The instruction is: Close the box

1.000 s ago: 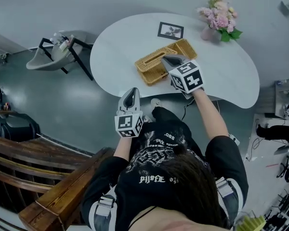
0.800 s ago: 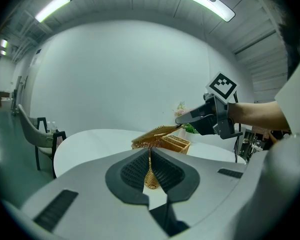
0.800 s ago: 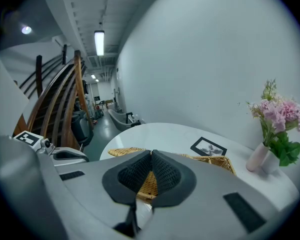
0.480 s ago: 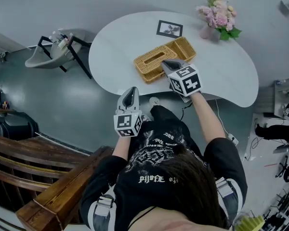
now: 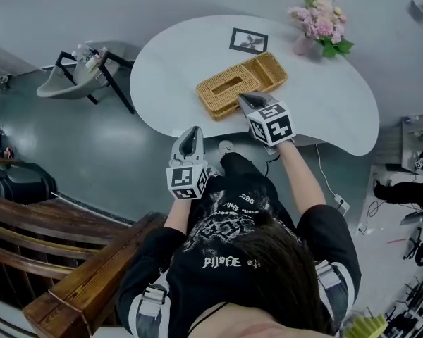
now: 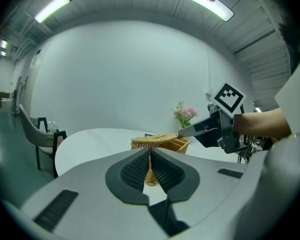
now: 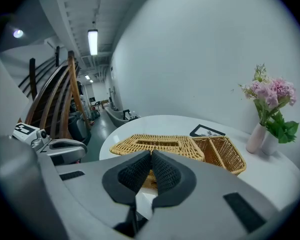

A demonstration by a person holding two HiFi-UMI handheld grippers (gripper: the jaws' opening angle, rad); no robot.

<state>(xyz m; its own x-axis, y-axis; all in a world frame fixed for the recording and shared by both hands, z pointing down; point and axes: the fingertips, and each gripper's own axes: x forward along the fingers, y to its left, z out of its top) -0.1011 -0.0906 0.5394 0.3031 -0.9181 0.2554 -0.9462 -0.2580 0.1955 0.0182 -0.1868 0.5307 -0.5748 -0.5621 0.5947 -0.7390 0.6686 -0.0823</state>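
Observation:
The wicker box (image 5: 229, 86) lies on the white table (image 5: 176, 62), its slotted lid (image 7: 157, 145) flat over the left part. An open wicker compartment (image 5: 269, 70) adjoins it on the right. My right gripper (image 5: 244, 99) is shut on nothing, its tip at the lid's near edge; the left gripper view shows this tip (image 6: 182, 133) level with the lid (image 6: 155, 140). My left gripper (image 5: 192, 134) is shut and empty, held off the table's near side, apart from the box and pointing at it (image 6: 150, 151).
A vase of pink flowers (image 5: 319, 21) and a framed picture (image 5: 248, 41) stand at the table's far side. A chair (image 5: 77, 76) stands left of the table. A wooden railing (image 5: 70, 294) runs at the lower left.
The lid has come down from tilted up to flat on the box. My right gripper drew back from over the box to its near edge. The left gripper stayed put.

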